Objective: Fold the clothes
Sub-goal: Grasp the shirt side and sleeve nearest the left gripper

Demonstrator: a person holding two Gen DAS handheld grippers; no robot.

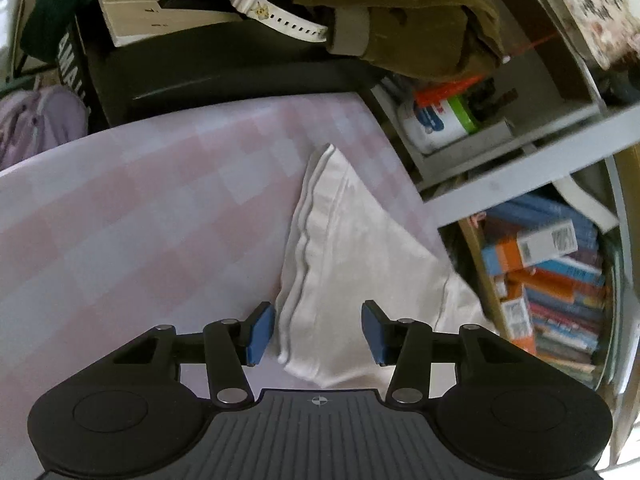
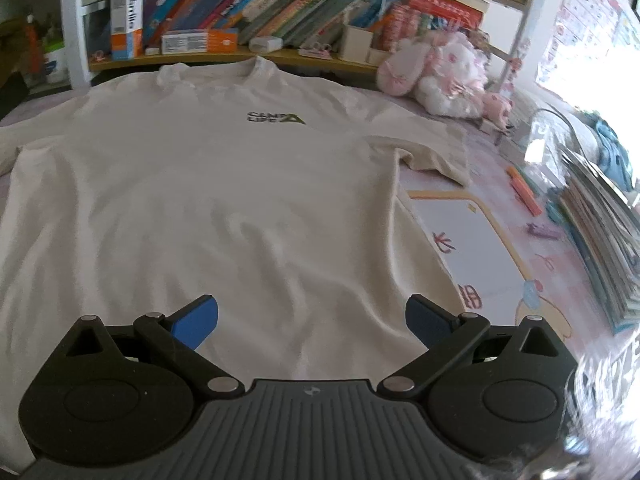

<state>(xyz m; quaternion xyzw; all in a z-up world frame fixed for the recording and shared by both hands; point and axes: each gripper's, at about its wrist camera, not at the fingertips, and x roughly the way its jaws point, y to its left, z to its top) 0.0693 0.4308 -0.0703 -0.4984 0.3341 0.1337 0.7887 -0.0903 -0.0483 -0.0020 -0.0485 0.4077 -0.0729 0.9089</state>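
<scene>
While the left gripper [image 1: 318, 330] is straddling the sleeve [image 1: 340, 248] of the white T-shirt [image 2: 208, 208], its blue pads [image 1: 260, 334] are standing apart, not pressing cloth. The right gripper [image 2: 312, 322] is hovering over the shirt's bottom hem with jaws wide and nothing between them. The shirt is lying flat, front up, on the pink checked tablecloth [image 1: 140, 208], collar toward the bookshelf [image 2: 260, 12]. Risk: the sleeve edge is sitting just beside the left pad, so a closure could be catching only one layer, letting the fold slip. Whether the pads are touching fabric underneath is not showing; the hem nearest the right gripper is being hidden by its body.
</scene>
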